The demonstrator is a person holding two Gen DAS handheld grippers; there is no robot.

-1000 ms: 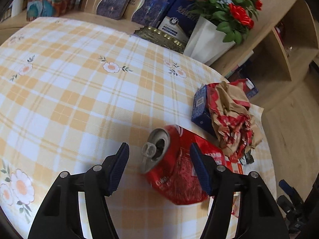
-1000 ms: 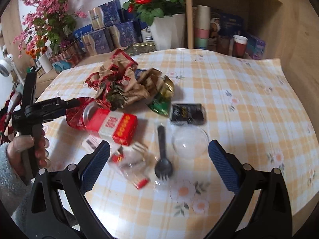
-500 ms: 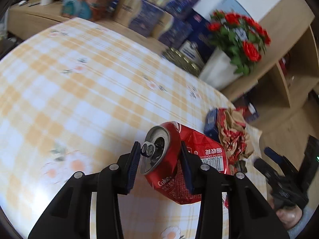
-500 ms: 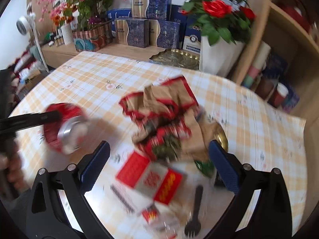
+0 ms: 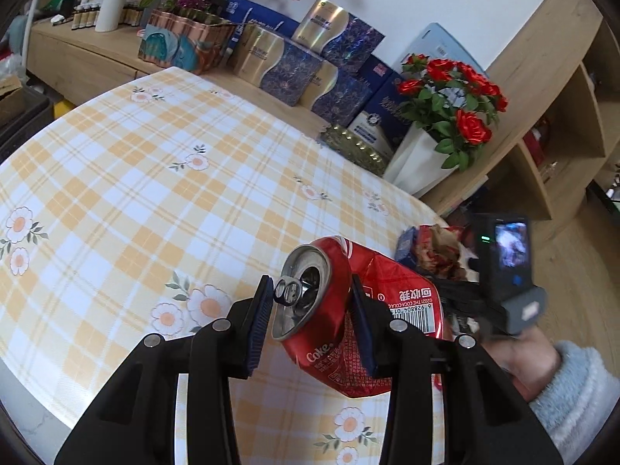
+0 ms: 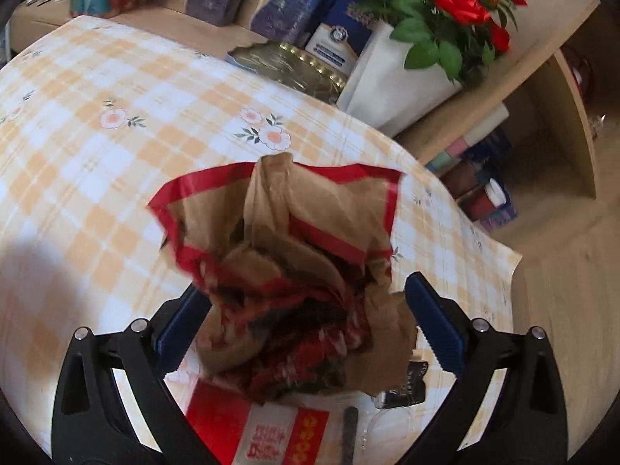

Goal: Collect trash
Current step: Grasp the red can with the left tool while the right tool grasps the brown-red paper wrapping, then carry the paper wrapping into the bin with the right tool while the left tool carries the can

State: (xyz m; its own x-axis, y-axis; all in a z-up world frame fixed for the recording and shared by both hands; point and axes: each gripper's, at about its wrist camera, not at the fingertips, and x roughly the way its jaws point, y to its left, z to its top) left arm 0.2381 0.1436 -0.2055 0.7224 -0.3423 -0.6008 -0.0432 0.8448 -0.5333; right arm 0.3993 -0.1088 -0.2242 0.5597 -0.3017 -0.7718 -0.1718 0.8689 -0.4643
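The left gripper (image 5: 310, 306) is clamped on a crushed red can (image 5: 348, 321), one pad on each side just behind the can's open top. The can is held above the table (image 5: 116, 178), which wears a yellow checked cloth with flowers, and its mouth points toward the far left.

The right gripper (image 6: 306, 325) has its jaws wide apart, standing on either side of a crumpled brown and red paper wrapper (image 6: 286, 255). The pads do not appear to press the paper; whether they touch it cannot be told. The wrapper rises from the table near its right edge. Just nearer than it lie a red and white box (image 6: 263, 434) and a dark fork handle (image 6: 350, 438).

In the left view the right gripper's camera body (image 5: 503, 267) and the hand (image 5: 519, 360) show right of the can, with the wrapper behind them. Far right stands a white vase of red roses (image 5: 449, 116), with blue boxes (image 5: 294, 66) to its left.
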